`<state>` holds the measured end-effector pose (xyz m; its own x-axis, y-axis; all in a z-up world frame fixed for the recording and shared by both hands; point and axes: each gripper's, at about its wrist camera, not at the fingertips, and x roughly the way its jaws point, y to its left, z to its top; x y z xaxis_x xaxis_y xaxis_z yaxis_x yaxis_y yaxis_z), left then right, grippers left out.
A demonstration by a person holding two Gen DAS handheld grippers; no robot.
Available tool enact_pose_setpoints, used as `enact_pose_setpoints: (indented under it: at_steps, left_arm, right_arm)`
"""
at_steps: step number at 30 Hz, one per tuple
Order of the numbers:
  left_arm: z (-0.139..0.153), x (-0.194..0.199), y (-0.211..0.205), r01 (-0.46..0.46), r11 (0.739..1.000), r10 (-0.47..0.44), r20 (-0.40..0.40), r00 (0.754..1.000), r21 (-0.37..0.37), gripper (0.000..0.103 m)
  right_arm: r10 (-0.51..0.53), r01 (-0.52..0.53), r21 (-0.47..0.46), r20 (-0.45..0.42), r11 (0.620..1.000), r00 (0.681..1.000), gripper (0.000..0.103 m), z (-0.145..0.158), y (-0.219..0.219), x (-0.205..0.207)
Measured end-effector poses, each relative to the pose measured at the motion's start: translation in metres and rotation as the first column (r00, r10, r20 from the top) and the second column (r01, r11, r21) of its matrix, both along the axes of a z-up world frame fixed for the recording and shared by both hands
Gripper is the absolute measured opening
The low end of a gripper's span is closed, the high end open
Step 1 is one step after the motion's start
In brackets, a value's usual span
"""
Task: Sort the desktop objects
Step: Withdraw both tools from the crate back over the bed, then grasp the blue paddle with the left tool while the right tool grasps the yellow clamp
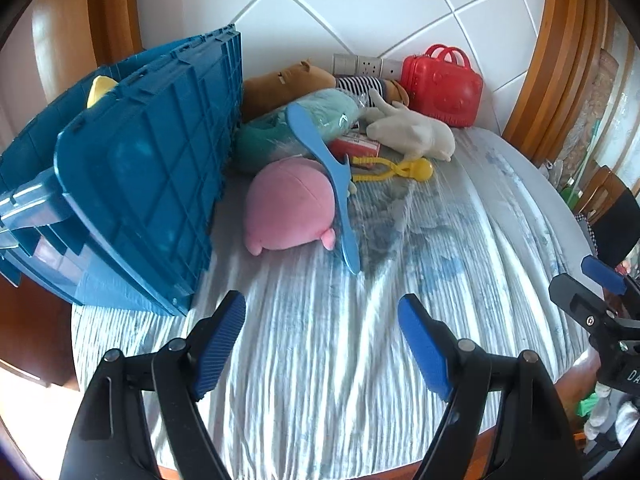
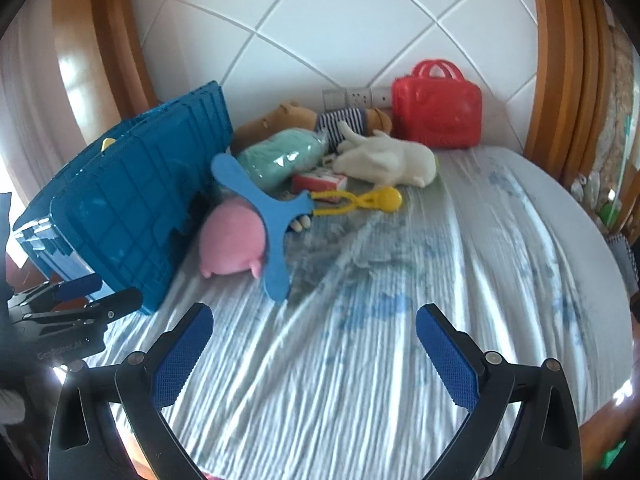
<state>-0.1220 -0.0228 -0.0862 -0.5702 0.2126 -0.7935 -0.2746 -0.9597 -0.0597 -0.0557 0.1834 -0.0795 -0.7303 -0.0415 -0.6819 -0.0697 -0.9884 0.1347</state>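
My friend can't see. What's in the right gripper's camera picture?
An open, empty right hand-held gripper hovers over a striped tablecloth. Beyond it, toys are piled beside a blue crate: a pink plush, a blue paddle, a white plush and a red case.

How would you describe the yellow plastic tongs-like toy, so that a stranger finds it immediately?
Start at the red plastic case standing against the tiled wall. In front of it lies a white plush animal, and just nearer the camera is the yellow toy on the striped cloth. It alone is bright yellow, with two thin arms ending in a ball.
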Motion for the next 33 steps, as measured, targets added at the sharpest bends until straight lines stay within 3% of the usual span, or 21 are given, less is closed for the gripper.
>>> enact_pose_setpoints:
  at_steps: [9,22,33]
  left_arm:
    - [0.0,-0.018,0.011,0.01,1.0,-0.01,-0.008,1.0,-0.012,0.078]
    - [-0.016,-0.077,-0.004,-0.018,1.0,0.018,0.021,1.0,0.003,0.078]
    - [-0.041,-0.112,0.044,-0.094,0.995,0.092,0.089,0.992,0.014,0.078]
  right_arm:
    - [-0.004,0.004,-0.003,0.022,1.0,1.0,0.103,-0.005,0.012,-0.015]
    - [0.01,-0.011,0.018,0.058,1.0,0.998,0.103,-0.009,-0.002,-0.079]
    - [0.05,-0.056,0.042,0.127,0.998,0.991,0.103,-0.033,0.051,-0.127]
